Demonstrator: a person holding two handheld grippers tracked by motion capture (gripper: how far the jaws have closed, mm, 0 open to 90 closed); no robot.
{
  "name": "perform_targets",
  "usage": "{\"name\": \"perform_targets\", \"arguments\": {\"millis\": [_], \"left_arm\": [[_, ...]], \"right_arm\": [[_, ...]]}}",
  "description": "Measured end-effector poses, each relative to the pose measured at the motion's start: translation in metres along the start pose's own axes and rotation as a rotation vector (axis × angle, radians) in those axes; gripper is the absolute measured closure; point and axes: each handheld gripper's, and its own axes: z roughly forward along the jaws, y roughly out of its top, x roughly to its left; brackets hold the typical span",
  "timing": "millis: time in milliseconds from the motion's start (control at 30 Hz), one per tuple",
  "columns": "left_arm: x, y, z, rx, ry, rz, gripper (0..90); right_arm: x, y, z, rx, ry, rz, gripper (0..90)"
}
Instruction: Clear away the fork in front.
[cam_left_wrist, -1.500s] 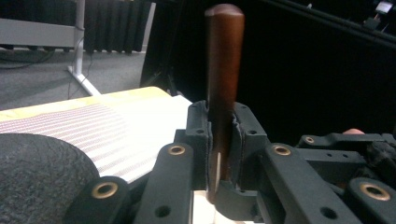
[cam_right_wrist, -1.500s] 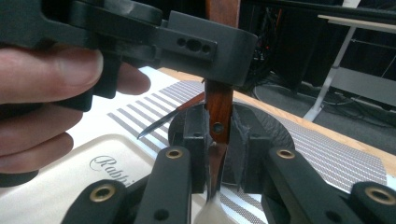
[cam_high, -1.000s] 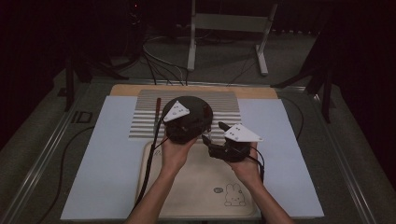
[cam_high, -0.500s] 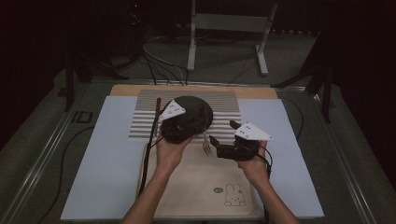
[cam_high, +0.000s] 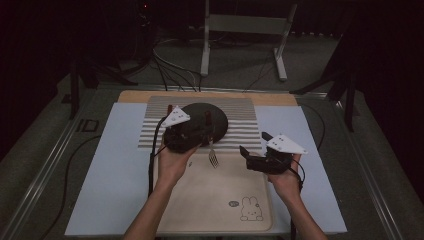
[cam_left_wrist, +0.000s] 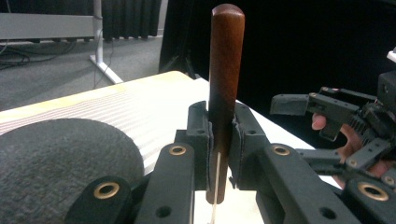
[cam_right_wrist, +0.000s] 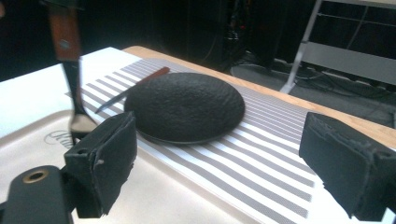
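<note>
One knife (cam_right_wrist: 135, 86) lies beside the black plate (cam_high: 200, 117), left fingers (cam_left_wrist: 201, 135) gripping a fork (cam_high: 213, 158).

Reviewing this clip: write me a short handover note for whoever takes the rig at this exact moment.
Left tongs: shut on the fork's wooden handle, tines hanging over the beige mat.
Right tongs: open, nothing between them, jaws have just been opening; beside the fork.
Black plate on the striped mat; a knife lies at its far side.
Done: fork lifted. Left, probably: set it down.

Fork (cam_left_wrist: 225, 88) tines cut off at left gripper view's bottom edge behind the jaws, its handle top cropped upper left in right gripper view; knife (cam_right_wrist: 135, 86) blade partly hidden behind plate (cam_right_wrist: 187, 105).
</note>
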Motion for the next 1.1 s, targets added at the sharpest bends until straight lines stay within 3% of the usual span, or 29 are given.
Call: {"name": "perform_targets", "arguments": {"millis": [367, 633, 1100], "left_arm": [[0.010, -0.004, -0.017, 0.017, 0.012, -0.008, 80.8], [0.019, -0.011, -0.031, 0.020, 0.015, -0.020, 80.7], [0.036, -0.028, -0.060, 0.047, 0.019, -0.088, 80.7]], "right_arm": [[-0.018, -0.016, -0.015, 0.000, -0.061, 0.031, 11.5], [-0.025, -0.025, -0.022, 0.006, -0.078, 0.054, 11.5], [-0.036, -0.049, -0.039, 0.012, -0.130, 0.103, 11.5]]}}
